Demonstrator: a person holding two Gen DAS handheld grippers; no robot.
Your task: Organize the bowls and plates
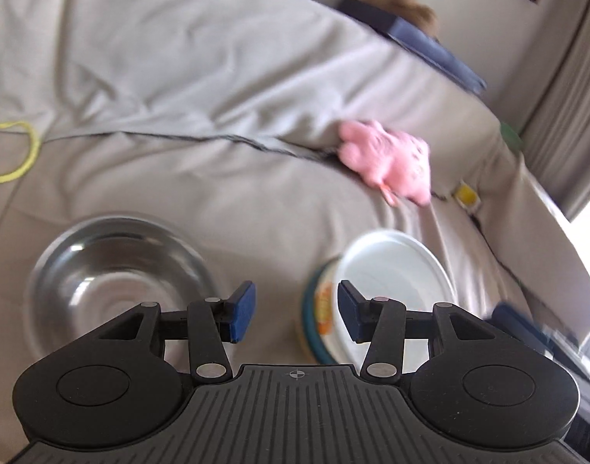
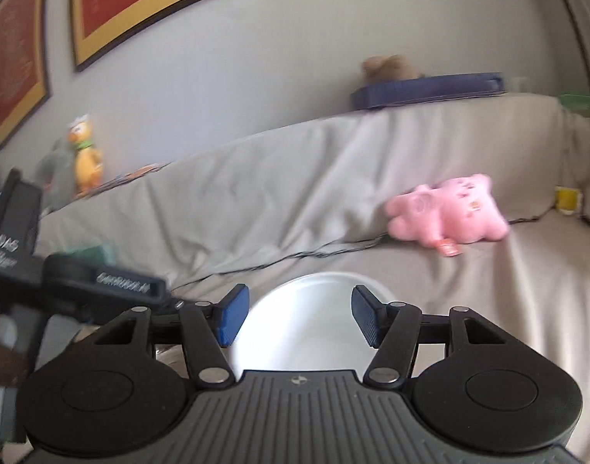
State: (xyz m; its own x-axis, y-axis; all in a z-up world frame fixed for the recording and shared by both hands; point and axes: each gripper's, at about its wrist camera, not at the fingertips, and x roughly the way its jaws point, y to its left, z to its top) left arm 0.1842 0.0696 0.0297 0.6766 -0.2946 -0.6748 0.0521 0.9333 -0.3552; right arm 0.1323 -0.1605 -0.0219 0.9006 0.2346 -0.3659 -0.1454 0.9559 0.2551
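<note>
Left wrist view shows my left tool (image 1: 295, 311) with its blue pads (image 1: 241, 312) spread apart and nothing between them, held above the grey-covered sofa (image 1: 202, 85). I take the pink plush toy (image 1: 387, 162), wedged in the crease where the sofa's seat meets its backrest, as my landmark. Nearer to me than the toy and far over to its left, a steel bowl (image 1: 117, 270) sits upright on the seat, partly hidden behind my left tool's left finger. Also nearer than the toy, almost straight below it in the picture, a white bowl (image 1: 395, 270) with a coloured outer wall stands tilted on the seat, its mouth turned up and toward the toy; my right pad overlaps its rim in the picture, but I cannot tell whether it touches. Beyond the toy, on top of the backrest, lies a dark blue flat cushion (image 1: 415, 38). Right of the toy, a small yellow thing (image 1: 466, 194) sits in the sofa's corner. From the right wrist view, my right tool (image 2: 300, 317) is likewise parted and grips nothing; the white bowl (image 2: 302, 332) shows between its fingers and beyond them, nearer to me than the plush toy (image 2: 447, 212) and to its left. My left tool's body (image 2: 101, 282) shows far left of the toy, blurred.
</note>
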